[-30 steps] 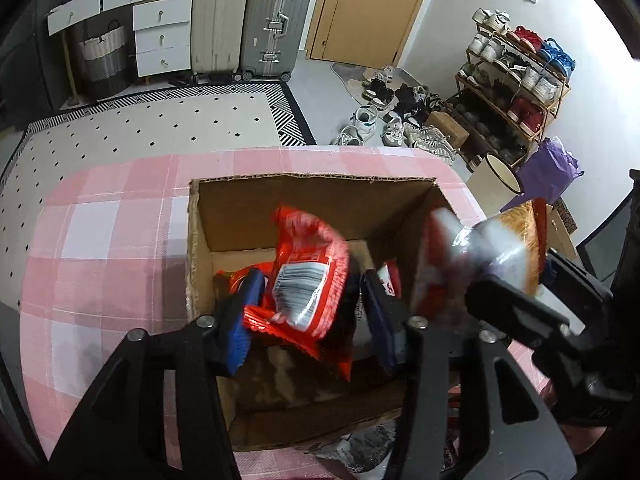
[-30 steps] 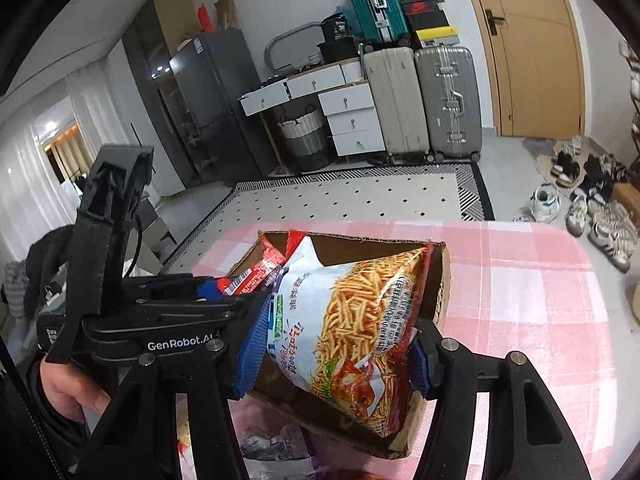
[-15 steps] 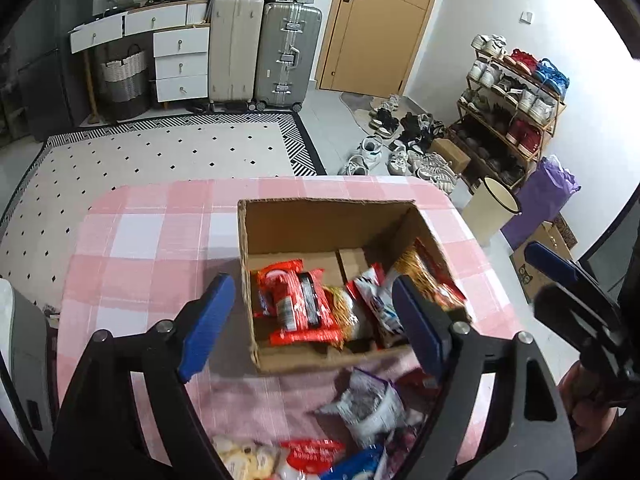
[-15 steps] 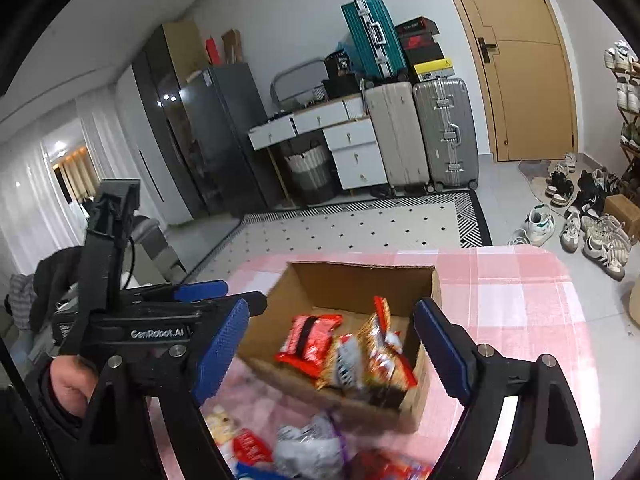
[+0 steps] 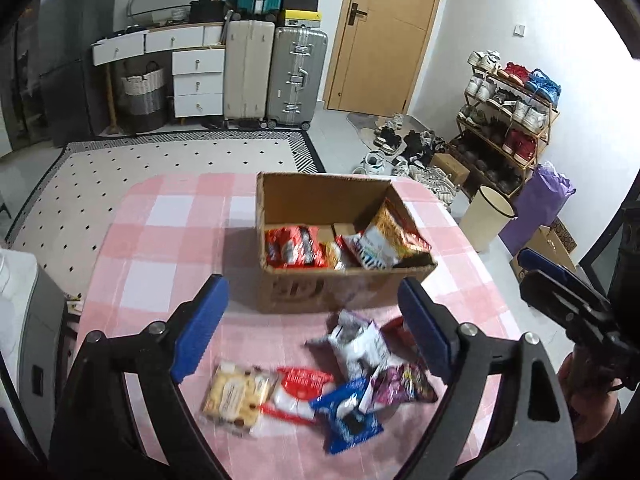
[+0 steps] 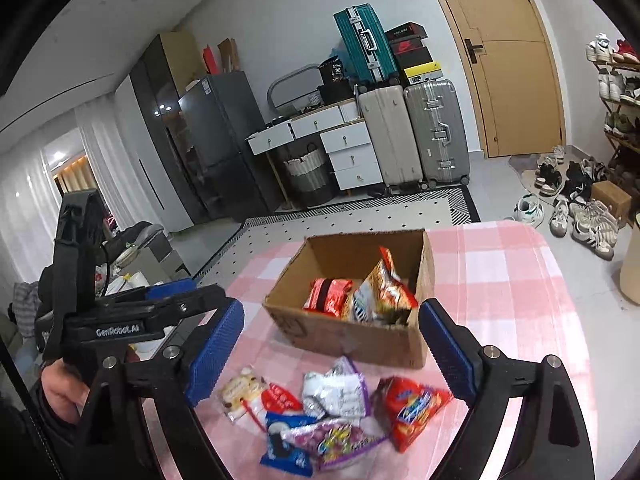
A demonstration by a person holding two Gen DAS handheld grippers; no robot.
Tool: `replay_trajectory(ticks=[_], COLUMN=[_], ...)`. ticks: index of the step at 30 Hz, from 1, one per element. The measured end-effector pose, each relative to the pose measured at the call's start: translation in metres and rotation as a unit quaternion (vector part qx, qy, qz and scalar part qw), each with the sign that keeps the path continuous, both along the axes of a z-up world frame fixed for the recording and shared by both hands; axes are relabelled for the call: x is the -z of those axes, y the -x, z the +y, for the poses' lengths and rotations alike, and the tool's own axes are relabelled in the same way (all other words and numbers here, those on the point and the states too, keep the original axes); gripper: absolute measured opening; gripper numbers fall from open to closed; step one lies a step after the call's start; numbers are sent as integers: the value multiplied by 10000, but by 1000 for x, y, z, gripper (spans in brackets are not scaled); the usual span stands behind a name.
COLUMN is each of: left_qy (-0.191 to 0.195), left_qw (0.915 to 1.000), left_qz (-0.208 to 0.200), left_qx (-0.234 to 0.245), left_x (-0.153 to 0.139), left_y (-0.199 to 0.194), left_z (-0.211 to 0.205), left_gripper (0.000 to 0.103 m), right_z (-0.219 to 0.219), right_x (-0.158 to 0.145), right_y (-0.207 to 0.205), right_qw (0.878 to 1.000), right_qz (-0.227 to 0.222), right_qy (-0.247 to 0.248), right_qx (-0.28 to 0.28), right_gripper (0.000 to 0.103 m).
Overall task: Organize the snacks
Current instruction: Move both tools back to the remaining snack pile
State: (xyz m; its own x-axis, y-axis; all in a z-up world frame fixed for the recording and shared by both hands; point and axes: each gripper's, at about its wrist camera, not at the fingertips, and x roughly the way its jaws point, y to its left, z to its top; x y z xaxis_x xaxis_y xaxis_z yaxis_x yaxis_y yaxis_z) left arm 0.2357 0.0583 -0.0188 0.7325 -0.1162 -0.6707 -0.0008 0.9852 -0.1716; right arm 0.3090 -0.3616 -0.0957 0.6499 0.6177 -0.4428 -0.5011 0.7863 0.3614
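- Roughly halfway was how the job looked: a handful of packets had already been dropped into the cardboard box [image 5: 344, 280], sitting at about 12 o'clock on the pink checked tablecloth [image 5: 160, 248].
- Inside, a glossy red wrapper [image 5: 292, 246] was laid flat at the box's 9 o'clock side, and an orange crinkly fries bag [image 5: 394, 228] was leaned up against the 3 o'clock wall.
- Still left out: a loose pile at 6 o'clock from the box. A pale cookie pack [image 5: 236, 394], a red-and-white sachet [image 5: 298, 392], a blue pouch [image 5: 348, 416], a purple candy bag [image 6: 332, 440], a crumpled silver-white bag [image 6: 336, 390] and a red chip packet [image 6: 412, 408] could be counted.
- All of it looked like thin foil or plastic film, soft and slippery, so pinching by an edge would probably be needed.
- The box was plain corrugated board, open-topped, stiff-walled.
- The left gripper [image 5: 316, 328] was seen with jaws wide and opening, nothing between the blue ribbed pads.
- Same for the right gripper [image 6: 332, 344]: spread wide, opening, empty, hung above the pile.
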Motion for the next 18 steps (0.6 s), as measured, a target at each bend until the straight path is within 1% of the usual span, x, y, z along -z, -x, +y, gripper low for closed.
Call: replay_trajectory(ticks=[3, 7, 14, 17, 18], left_qy=[-68, -99, -48, -168, -202], left_qw=[9999, 9998, 9998, 9995, 9994], left_qz=[-58, -128, -127, -107, -128], left_qx=[-90, -92, -128, -254, -254], left_x=[1, -1, 6, 10, 13], left_y=[24, 50, 82, 92, 99], left_z=[1, -1, -5, -8, -10], left_gripper=[85, 85, 87, 90, 93], right_z=[2, 9, 11, 12, 12], right_x=[2, 2, 5, 8, 11], right_y=[16, 34, 63, 70, 72], right_qw=[10000, 9999, 9996, 9995, 9995], right_qz=[4, -46, -111, -111, -72], right_qy=[-36, 45, 155, 216, 210], right_qx=[-24, -103, -195, -206, -217], right_gripper=[91, 91, 91, 91, 91])
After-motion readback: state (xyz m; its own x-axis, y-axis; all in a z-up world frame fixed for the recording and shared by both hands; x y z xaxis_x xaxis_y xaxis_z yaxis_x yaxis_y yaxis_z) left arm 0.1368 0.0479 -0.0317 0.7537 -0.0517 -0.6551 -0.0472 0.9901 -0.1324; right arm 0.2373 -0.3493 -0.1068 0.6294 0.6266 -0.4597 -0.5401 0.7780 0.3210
